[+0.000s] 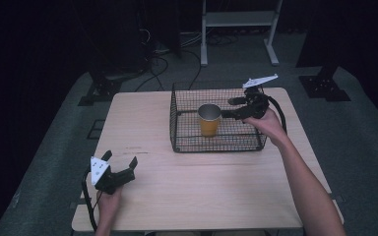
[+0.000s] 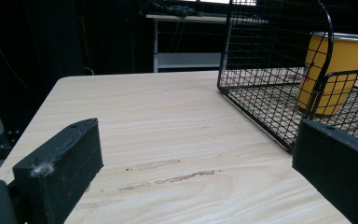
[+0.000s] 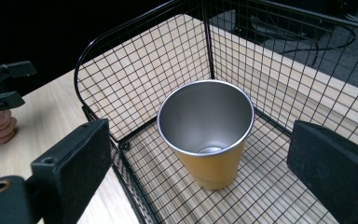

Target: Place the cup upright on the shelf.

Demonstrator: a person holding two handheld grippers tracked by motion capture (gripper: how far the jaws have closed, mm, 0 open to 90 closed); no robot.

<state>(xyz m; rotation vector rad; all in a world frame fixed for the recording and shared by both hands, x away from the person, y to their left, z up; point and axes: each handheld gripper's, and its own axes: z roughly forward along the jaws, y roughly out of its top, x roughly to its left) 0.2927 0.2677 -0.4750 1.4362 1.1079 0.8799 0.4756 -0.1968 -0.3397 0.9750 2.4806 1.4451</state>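
The yellow metal cup with a silver interior [image 3: 206, 133] stands upright inside the black wire basket [image 1: 177, 125] on the pale wooden table [image 1: 202, 187]. The right hand-held gripper [image 1: 235, 107] hovers over the basket's right wall, jaws spread wide and empty; it should straddle the rim squarely before closing. The left hand-held gripper [image 1: 121, 163] rests open near the table's front-left corner.
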